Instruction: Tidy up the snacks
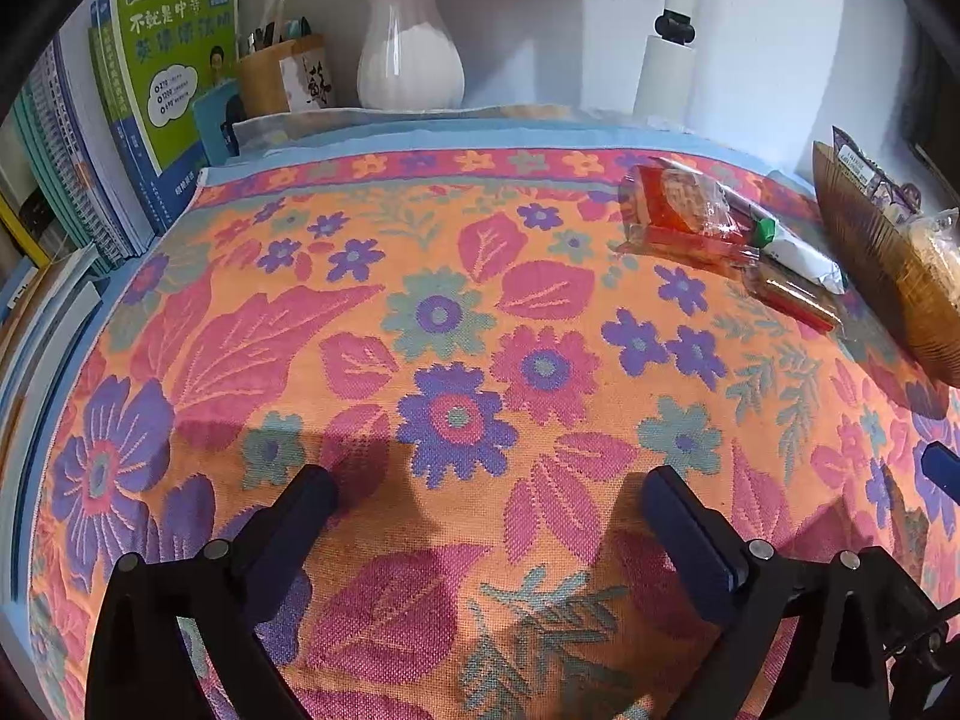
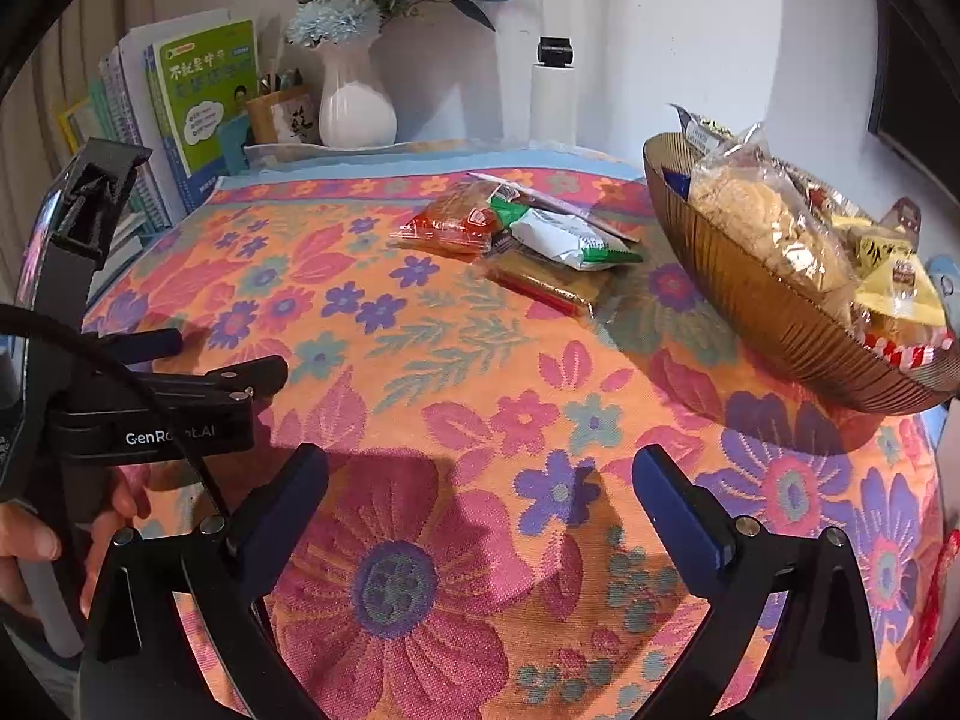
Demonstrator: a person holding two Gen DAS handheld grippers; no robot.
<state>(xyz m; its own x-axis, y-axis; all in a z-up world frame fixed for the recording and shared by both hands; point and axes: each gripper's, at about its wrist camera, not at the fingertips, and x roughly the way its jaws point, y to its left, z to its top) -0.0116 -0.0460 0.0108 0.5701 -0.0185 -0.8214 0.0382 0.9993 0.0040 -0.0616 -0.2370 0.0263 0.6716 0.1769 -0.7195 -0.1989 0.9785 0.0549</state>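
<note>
While cut off by the frame edge, brown bowl (image 2: 780, 312) heaped with packets, labels unreadable. Left gripper (image 1: 486, 504) and right gripper (image 2: 480, 480) both spread wide, empty, above floral cloth (image 2: 480, 360). Snack packets (image 2: 528, 234) overlapping beside bowl.

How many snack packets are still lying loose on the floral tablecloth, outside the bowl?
4, clustered left of the brown ribbed bowl: red-orange clear-wrapped packet, white-and-green packet, brown-and-red packet, thin pale wrapper behind. More may hide underneath.
</note>
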